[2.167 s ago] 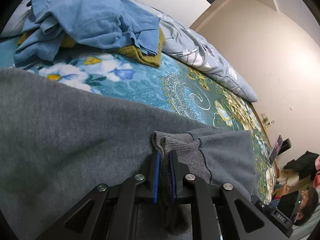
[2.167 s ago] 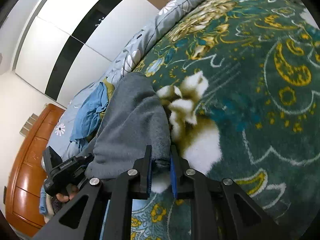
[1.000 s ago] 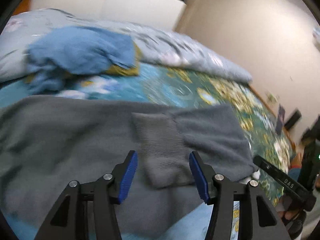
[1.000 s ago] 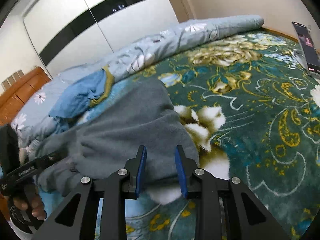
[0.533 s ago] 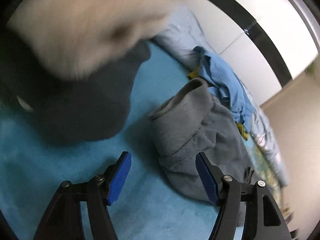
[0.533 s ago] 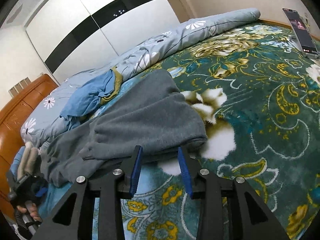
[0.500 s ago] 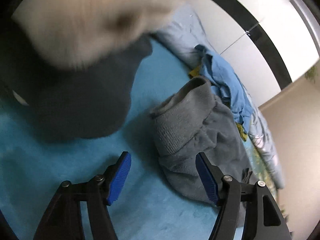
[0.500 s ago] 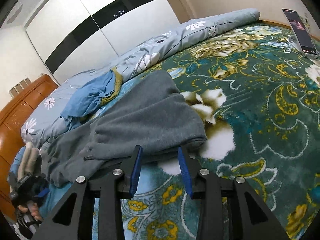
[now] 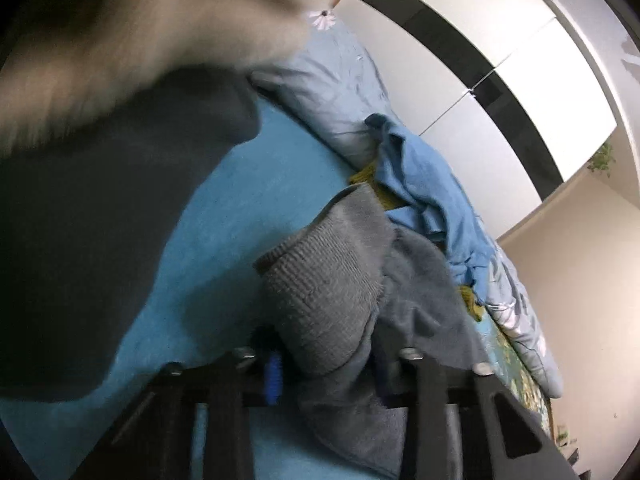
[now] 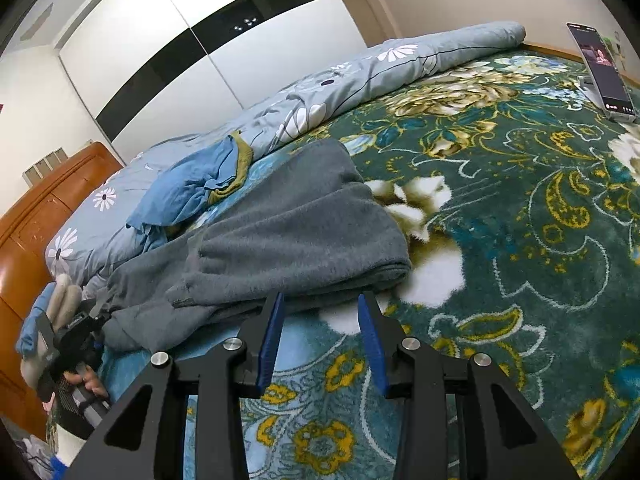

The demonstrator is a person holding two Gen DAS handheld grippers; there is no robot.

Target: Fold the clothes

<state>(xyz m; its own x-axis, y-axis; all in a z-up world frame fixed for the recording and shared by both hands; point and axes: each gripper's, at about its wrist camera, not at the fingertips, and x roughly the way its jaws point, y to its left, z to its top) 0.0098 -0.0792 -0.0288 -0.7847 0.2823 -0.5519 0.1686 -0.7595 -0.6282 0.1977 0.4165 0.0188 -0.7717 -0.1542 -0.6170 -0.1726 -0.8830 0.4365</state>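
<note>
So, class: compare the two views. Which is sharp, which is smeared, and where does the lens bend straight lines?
Left wrist view: motion-blurred; a pale and dark smear fills the upper left, and the left gripper around the grey ribbed cuff is soft. Right wrist view: crisp; the right gripper and grey garment are clear. Both bow the wardrobe lines.

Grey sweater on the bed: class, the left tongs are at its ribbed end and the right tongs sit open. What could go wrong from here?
1. The ribbed end lies bunched between the left tongs; closing might grab several layers and spoil the fold.
2. The blue garment touches the grey sweater; pulling may drag it along.
3. The right tongs are open and hold nothing, so the folded edge could slide.
</note>
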